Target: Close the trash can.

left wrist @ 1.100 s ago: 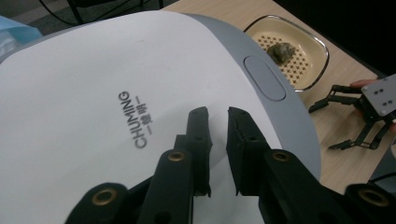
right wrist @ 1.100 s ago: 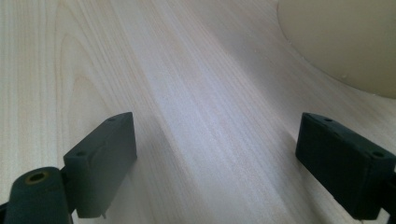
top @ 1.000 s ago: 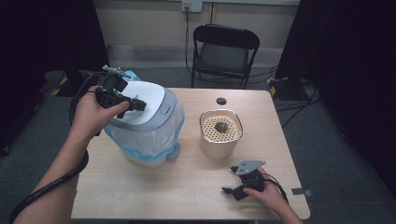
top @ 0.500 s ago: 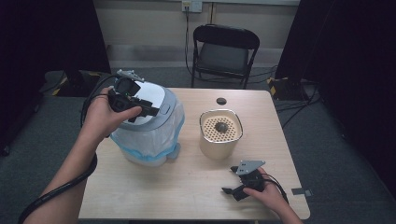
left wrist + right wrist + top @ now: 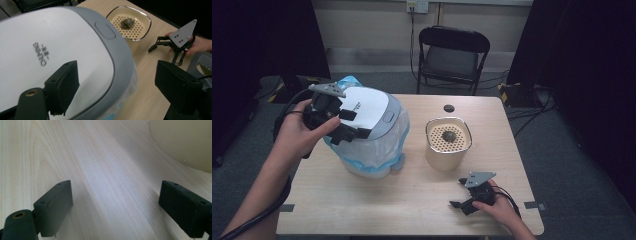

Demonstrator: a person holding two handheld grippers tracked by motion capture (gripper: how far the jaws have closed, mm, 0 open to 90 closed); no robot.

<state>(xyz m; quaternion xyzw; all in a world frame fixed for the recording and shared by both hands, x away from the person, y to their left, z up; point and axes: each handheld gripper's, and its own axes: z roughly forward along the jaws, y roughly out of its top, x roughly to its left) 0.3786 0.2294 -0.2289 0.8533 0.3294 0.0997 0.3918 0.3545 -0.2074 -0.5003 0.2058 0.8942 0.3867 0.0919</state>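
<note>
Bin lid [image 5: 371, 107] lies under the left claw [image 5: 355, 125], whose jaws, just opening, stand wide and empty.

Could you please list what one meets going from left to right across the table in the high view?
Left gripper → lidded bin → cream container → right gripper.

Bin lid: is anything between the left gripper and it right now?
Nothing visible. The left gripper hangs open right over the white bin lid, one jaw above the lid, the other off its rim toward the table.
</note>
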